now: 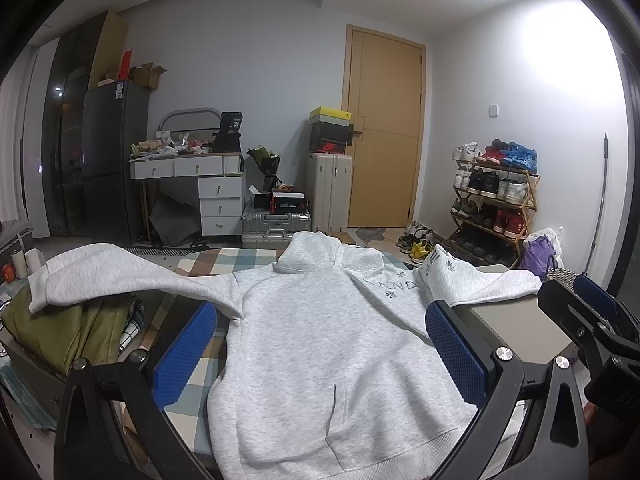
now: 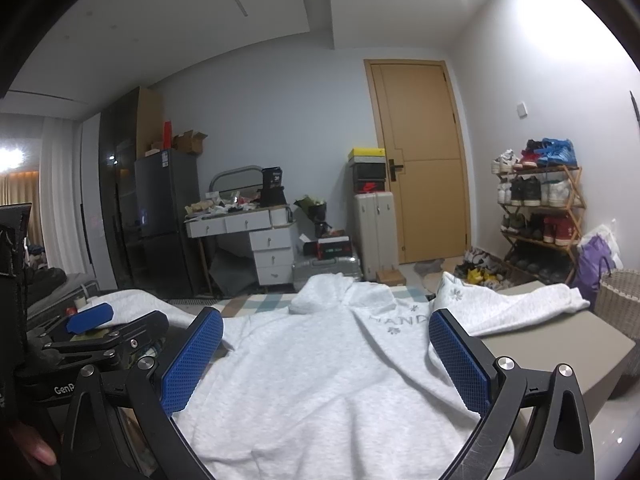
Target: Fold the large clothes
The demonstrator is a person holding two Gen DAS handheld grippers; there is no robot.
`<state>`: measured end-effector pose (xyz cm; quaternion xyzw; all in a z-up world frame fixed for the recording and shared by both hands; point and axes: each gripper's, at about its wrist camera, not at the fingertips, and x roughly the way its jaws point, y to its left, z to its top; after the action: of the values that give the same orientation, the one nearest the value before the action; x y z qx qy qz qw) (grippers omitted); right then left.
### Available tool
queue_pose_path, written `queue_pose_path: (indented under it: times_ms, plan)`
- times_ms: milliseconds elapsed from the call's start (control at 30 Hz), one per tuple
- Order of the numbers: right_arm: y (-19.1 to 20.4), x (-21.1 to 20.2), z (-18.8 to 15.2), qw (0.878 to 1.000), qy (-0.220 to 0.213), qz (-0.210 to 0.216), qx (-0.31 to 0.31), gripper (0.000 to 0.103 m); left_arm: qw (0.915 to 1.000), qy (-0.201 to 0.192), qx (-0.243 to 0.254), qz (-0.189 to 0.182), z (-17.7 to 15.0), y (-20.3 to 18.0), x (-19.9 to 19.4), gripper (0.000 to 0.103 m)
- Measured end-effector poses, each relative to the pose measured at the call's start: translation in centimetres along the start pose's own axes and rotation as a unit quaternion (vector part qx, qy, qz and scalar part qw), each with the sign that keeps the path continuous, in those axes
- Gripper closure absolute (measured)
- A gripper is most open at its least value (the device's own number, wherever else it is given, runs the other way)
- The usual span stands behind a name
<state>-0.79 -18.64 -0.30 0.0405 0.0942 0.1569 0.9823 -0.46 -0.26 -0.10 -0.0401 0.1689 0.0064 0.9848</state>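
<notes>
A light grey hoodie (image 1: 320,340) lies spread face up on a checked cloth, hood at the far end, sleeves out to both sides. It also shows in the right wrist view (image 2: 328,368). My left gripper (image 1: 320,348) is open above the hoodie's lower body, its blue pads (image 1: 184,356) wide apart and empty. My right gripper (image 2: 326,360) is open above the hoodie's right half, holding nothing. The right gripper shows at the right edge of the left wrist view (image 1: 588,312). The left gripper shows at the left of the right wrist view (image 2: 92,320).
The left sleeve (image 1: 120,276) drapes over an olive bag (image 1: 68,332). The right sleeve (image 1: 488,280) lies on a grey box (image 2: 560,344). Suitcases (image 1: 328,192), a white desk (image 1: 200,184), a door (image 1: 384,128) and a shoe rack (image 1: 496,200) stand beyond. A wicker basket (image 2: 620,300) is at right.
</notes>
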Motion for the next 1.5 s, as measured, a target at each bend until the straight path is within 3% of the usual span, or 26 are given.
queue_pose_path:
  times_ms: [633, 967, 1067, 1167, 1333, 1400, 1500]
  plan:
    - [-0.8, 0.4, -0.2, 1.000, 0.008, -0.002, 0.012, 0.000, 0.9999, 0.012, 0.007, 0.001, -0.7, -0.3, 0.9, 0.001]
    - [-4.7, 4.6, -2.0, 0.998, 0.051, -0.025, 0.036, 0.000, 0.9984, 0.054, 0.017, -0.007, -1.5, -0.7, 5.5, 0.001]
    - [-8.7, 7.0, -2.6, 0.994, 0.078, -0.043, 0.057, 0.000, 0.9965, 0.079, 0.024, -0.013, -2.3, -1.0, 7.5, 0.001]
    - [-15.3, 9.5, -2.8, 0.985, 0.112, -0.081, 0.106, 0.000, 0.9936, 0.106, 0.035, -0.012, -3.1, -1.4, 9.4, 0.001]
    - [-28.7, 13.5, -2.6, 0.952, 0.170, -0.192, 0.169, 0.000, 0.9888, 0.143, 0.043, -0.014, -4.1, -1.7, 12.1, 0.001]
    - [-34.4, 14.8, -2.2, 0.938, 0.181, -0.214, 0.203, 0.000, 0.9865, 0.156, 0.049, -0.009, -4.4, -1.8, 13.0, 0.001]
    - [-41.0, 16.7, -1.9, 0.924, 0.187, -0.213, 0.257, 0.000, 0.9825, 0.179, 0.049, -0.011, -4.9, -1.6, 14.4, 0.001]
